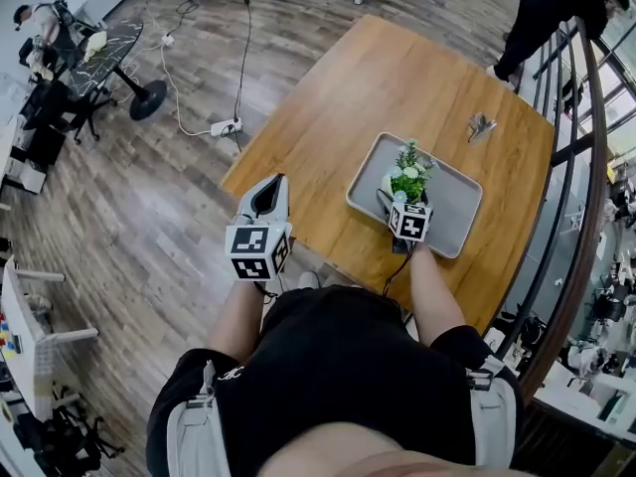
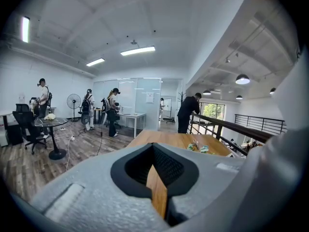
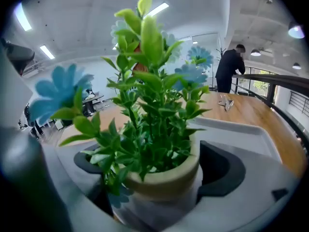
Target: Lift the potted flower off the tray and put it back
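Note:
The potted flower (image 1: 407, 175), green leaves and pale blue blooms in a cream pot (image 3: 166, 178), is over the grey tray (image 1: 452, 202) on the wooden table (image 1: 397, 78). My right gripper (image 1: 398, 201) is shut on the pot, whose sides meet the dark pads (image 3: 223, 170). Leaves hide the left pad. Whether the pot's base touches the tray (image 3: 241, 129) cannot be told. My left gripper (image 1: 266, 199) hovers at the table's near left edge, clear of the tray. Its jaws (image 2: 157, 197) are shut with nothing in them.
A small metal clip (image 1: 481, 125) lies on the table beyond the tray. A dark railing (image 1: 581, 167) runs along the table's right side, and a person (image 1: 556, 8) leans there. A power strip and cables (image 1: 227, 126) lie on the floor to the left.

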The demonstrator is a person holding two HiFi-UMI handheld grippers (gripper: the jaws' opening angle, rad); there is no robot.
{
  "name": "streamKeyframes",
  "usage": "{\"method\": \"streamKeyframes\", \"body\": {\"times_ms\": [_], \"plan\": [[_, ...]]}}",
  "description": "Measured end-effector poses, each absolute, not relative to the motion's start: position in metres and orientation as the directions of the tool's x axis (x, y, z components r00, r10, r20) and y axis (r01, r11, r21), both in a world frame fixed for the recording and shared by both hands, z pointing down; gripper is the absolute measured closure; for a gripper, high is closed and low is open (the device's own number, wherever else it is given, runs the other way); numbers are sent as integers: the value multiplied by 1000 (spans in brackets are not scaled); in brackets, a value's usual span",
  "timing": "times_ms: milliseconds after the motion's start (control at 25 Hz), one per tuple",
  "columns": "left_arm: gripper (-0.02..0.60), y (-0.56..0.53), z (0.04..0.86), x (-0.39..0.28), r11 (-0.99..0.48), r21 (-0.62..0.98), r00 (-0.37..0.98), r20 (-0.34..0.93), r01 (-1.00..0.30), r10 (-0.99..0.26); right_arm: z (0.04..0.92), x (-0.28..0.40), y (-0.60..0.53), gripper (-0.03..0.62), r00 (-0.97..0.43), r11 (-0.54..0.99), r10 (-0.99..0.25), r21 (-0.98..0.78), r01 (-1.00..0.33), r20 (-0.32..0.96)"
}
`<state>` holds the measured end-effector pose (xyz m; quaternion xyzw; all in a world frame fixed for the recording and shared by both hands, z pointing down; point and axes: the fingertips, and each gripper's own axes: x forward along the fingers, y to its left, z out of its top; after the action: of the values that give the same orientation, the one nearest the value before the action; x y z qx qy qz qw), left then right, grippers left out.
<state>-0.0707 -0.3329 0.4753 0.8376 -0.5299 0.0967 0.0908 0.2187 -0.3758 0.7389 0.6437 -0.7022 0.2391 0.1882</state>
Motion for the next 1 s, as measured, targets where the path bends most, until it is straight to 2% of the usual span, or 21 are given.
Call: {"method": "streamKeyframes", "body": {"times_ms": [480,560,720,1000], "plan": [[569,-331,479,-90,-383,35,377,286,-923,-881,760,218,-387,37,-90,78,-775,-47,-996,626],[569,-330,479,-93,-382,37,376,288,-924,-881,761,213,-383,71,-119,127,-749,-36,-991,652],[569,-330,477,-96,-377,44,374,280,-925,-884,760,208,-379,75,-178,206,-712,-40,-978,679],[569,-332,472,-89,-404,50,403,258,-913,-878,749,203,-367,77,-190,174,-726,-91,-981,660]]}}
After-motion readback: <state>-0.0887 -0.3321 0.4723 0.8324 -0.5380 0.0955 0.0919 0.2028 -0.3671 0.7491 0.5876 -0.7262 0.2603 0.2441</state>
